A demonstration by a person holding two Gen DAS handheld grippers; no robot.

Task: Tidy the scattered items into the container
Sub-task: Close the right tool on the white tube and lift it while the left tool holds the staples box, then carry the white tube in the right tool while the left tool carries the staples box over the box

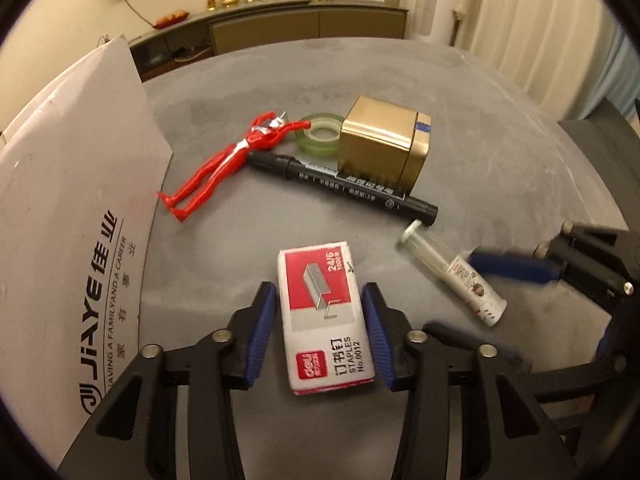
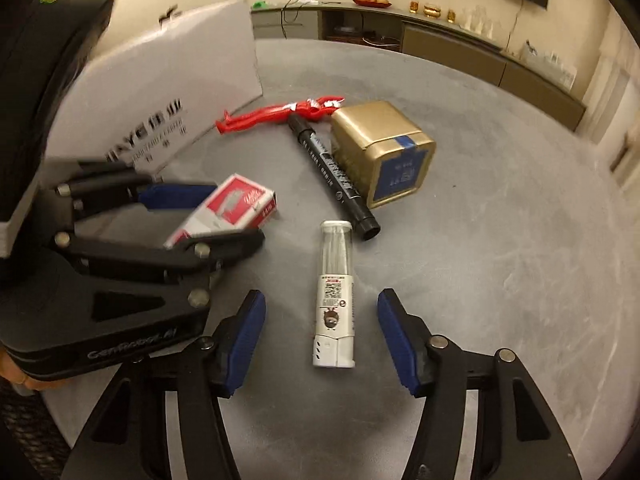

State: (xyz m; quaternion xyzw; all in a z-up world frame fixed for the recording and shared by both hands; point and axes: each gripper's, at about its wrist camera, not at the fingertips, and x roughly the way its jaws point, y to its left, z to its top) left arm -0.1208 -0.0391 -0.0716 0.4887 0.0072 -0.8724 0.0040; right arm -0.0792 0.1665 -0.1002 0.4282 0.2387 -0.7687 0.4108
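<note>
Both grippers straddle targets, jaws apart: left gripper [image 1: 320,332] around staple box [image 1: 326,316], right gripper [image 2: 320,336] around tube [image 2: 334,296] (neither gripped yet); closing comes next.

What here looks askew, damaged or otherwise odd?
Nothing is spilled or visibly damaged. The gold tin lies tipped on its side against the black marker, its blue-labelled lid facing sideways. The toy figure, tape roll, staples box and lead tube simply lie scattered.

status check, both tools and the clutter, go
Left tool open, straddling staple box. Right tool open around clear tube. Nothing boxed yet; white container left, unobstructed.
</note>
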